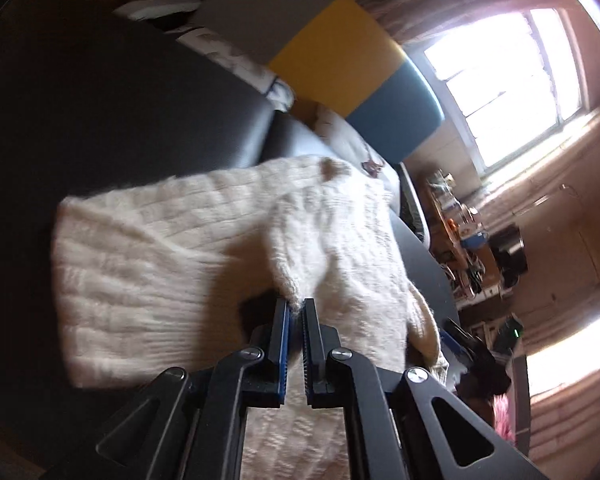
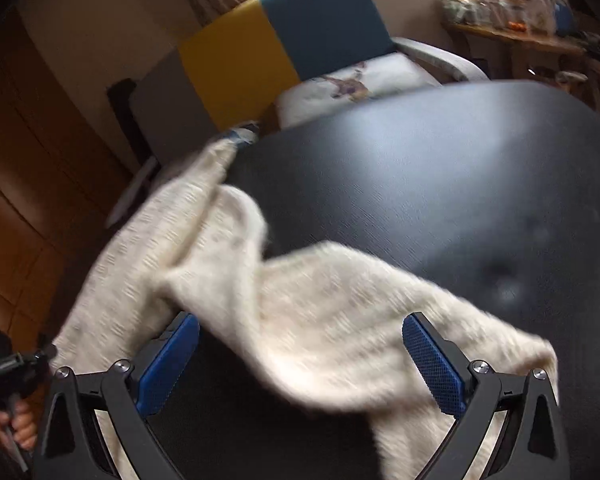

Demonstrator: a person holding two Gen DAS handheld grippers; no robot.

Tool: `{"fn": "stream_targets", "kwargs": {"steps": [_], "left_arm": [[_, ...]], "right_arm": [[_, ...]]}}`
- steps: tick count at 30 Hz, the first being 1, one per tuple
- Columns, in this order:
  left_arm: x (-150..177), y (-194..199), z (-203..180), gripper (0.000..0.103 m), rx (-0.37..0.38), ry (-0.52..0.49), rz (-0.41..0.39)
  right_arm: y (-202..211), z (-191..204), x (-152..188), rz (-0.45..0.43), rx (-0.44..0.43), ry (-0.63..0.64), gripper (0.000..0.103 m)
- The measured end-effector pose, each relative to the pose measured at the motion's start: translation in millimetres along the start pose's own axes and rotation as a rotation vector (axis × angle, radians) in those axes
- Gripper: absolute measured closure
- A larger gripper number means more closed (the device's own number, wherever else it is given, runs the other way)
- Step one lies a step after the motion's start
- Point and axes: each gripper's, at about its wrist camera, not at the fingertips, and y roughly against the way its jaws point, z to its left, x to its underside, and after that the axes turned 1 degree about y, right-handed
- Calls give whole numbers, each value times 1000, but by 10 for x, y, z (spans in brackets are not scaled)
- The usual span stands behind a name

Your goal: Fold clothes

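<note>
Your left gripper [image 1: 297, 307] has its fingers pressed together on a pinch of the cream knit sweater [image 1: 180, 264], gripping a raised fold of it just at the blue pads. From that pinch the sweater spreads away over the black table [image 1: 80, 120]: a broad ribbed panel lies to the left with its long axis running across the left wrist view, and a narrower part runs up and away from the fingers toward the far edge of the table. Some of the knit also hangs below your gripper toward the bottom of the view.

Your right gripper [image 2: 300, 364] has its fingers spread wide, holding nothing. The sweater [image 2: 300, 320] lies blurred between and under them, draped across the near edge of the table [image 2: 440, 180], its long axis running diagonally from the upper left, where a strip trails off the table edge, down to the lower right past the right finger.

Beyond the table stands a chair [image 2: 300, 36] with grey, yellow and blue back panels. At the lower left of the right wrist view, your hand [image 2: 18, 424] holds the other gripper's handle.
</note>
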Motion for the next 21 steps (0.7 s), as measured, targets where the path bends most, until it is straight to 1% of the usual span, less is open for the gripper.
{"fn": "stream_targets", "kwargs": {"steps": [2,3,4,5,6,7,9,10,11,12,13,15,16,18,21], "left_arm": [[-55,75,-46,99,24,0,-31],[-88,120,-36,99,18,3,-52],[-123,164,-11,99,3,8,-73],[-153,179,25,99,-18,12,-82],[-182,180,67,99,-42,16,-85],[-200,163,101,99,-65,19,-81],[-206,95,137,99,-126,12,-68],[-205,62,143,99,-151,6,-61],[-188,52,165,102,-163,9,-56],[-165,51,195,103,-167,16,-50],[-157,55,215,103,-154,31,-49],[-177,56,236,103,-108,54,-53],[-189,48,233,103,-83,59,-46],[-139,27,143,102,-80,12,-23],[-43,-4,-13,95,-89,-72,13]], "right_arm": [[-182,167,-72,37,34,74,0],[-273,250,-107,56,52,111,0],[-382,324,-110,86,104,168,2],[-484,377,-91,117,196,243,7],[-547,362,-82,128,259,286,13],[-603,334,-77,135,315,322,13],[-605,102,-155,137,374,282,6],[-601,-22,-198,138,401,257,0],[-580,-157,-248,143,403,223,0],[-556,-293,-300,150,401,187,0],[-514,-392,-342,158,411,166,0],[-422,-575,-423,174,437,131,0],[-331,-614,-459,167,435,121,0],[-31,-591,-499,108,343,92,0],[397,-439,-393,71,92,37,0]]}}
